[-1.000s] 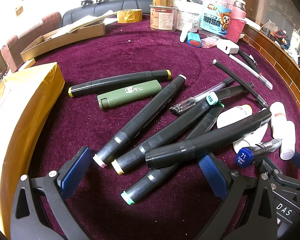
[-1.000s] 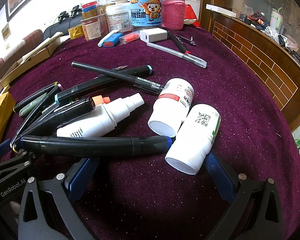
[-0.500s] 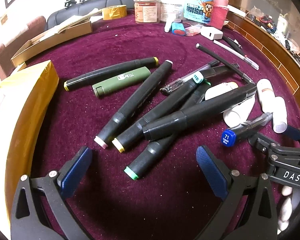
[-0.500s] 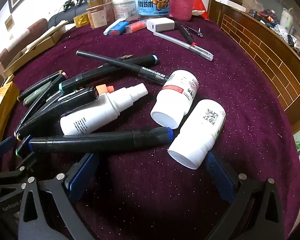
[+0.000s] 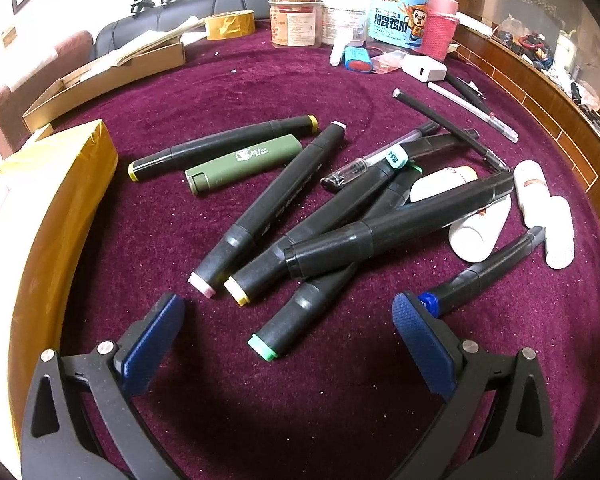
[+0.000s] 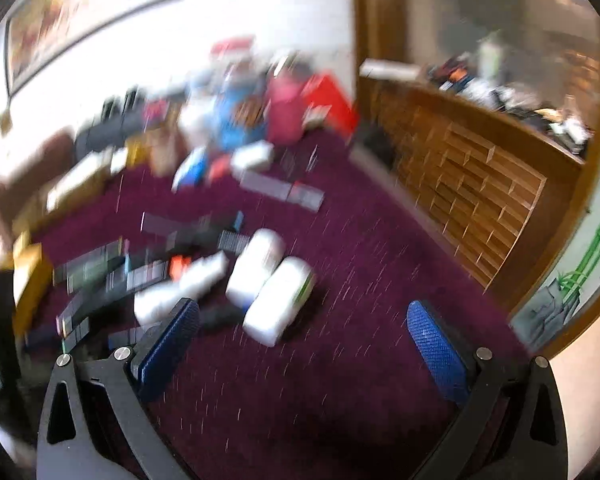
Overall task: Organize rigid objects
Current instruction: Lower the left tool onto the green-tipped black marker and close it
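Several black markers (image 5: 396, 224) lie in a loose pile on the purple cloth, with a green lighter (image 5: 244, 162) and a clear pen (image 5: 376, 162) among them. A blue-capped marker (image 5: 480, 276) lies by my left gripper's right finger. White bottles (image 5: 540, 208) lie at the right. My left gripper (image 5: 288, 336) is open and empty, just short of the pile. My right gripper (image 6: 304, 340) is open and empty, raised above the table. Its view is blurred; white bottles (image 6: 276, 288) and dark markers (image 6: 112, 280) show below it.
A gold-wrapped box (image 5: 40, 216) lies at the left. A cardboard box (image 5: 104, 80), a tape roll (image 5: 230, 26), jars (image 5: 294, 10) and a white charger (image 5: 424, 68) stand at the back. A wooden ledge (image 6: 480, 184) runs along the right.
My right gripper has pulled up and back from the bottles and has left the left wrist view. My left gripper has backed off a little from the markers.
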A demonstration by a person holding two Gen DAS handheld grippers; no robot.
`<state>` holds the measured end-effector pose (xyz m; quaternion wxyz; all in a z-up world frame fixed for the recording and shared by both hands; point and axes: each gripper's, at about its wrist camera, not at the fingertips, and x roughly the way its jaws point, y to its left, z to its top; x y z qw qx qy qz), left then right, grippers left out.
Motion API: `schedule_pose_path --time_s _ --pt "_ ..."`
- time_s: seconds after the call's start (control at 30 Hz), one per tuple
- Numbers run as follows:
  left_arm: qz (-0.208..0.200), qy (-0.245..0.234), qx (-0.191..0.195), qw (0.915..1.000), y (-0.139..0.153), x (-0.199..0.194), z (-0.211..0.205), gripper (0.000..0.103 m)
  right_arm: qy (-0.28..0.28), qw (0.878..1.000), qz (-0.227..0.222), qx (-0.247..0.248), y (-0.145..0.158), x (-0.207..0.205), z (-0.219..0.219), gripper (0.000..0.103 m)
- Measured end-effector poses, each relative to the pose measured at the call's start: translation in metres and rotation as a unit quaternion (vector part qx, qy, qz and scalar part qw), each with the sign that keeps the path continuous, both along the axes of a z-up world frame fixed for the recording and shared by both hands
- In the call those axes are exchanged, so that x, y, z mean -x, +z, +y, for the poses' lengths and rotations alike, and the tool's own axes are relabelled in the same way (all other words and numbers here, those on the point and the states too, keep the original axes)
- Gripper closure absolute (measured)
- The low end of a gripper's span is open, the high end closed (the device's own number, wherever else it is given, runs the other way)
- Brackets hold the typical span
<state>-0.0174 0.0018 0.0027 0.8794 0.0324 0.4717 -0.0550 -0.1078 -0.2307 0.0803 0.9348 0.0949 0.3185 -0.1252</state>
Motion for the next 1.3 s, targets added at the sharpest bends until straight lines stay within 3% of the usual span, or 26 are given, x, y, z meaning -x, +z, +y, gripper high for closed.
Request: schedule_pose_path --time_s 0.17,0.33,0.5,0.6,0.7,0.77,0.97,1.13,1.3 --pt "0.0 0.0 0.0 1.0 0.0 0.0 0.001 0.0 -0.025 0.997 -0.005 -0.066 -0.003 -0.039 -0.018 0.001" --pt "0.0 0.0 0.001 1.0 0.0 0.0 0.001 0.0 -0.045 0.996 -0.008 -0.074 -0.022 -0.066 -0.018 0.006" --pt "0.001 -0.003 0.008 1.0 0.001 -0.001 0.004 0.0 -0.064 0.995 -0.032 -0.068 -0.027 -0.057 -0.025 0.007" --pt "0.001 -0.016 0.039 0.9991 0.004 0.002 0.013 0.0 -0.07 0.996 -0.037 -0.042 -0.026 -0.053 -0.024 0.007" --pt "0.002 -0.033 0.075 0.9966 0.008 0.007 0.024 0.0 -0.056 0.996 -0.023 -0.063 -0.031 -0.058 -0.028 0.007" --pt "-0.004 -0.048 0.079 0.9957 0.012 0.013 0.028 0.0 -0.051 0.996 -0.017 -0.069 -0.034 -0.06 -0.029 0.007" --pt "-0.052 -0.097 0.019 0.9938 0.037 0.012 0.013 0.0 -0.046 0.996 -0.016 -0.07 -0.035 -0.059 -0.028 0.007" --pt "-0.086 -0.136 -0.023 0.9866 0.046 -0.002 -0.015 0.0 -0.05 0.997 -0.011 -0.06 -0.037 -0.06 -0.027 0.007" --pt "-0.117 -0.2 -0.093 0.9683 0.039 0.002 -0.043 0.015 -0.049 0.997 -0.004 -0.061 -0.039 -0.062 -0.026 0.007"
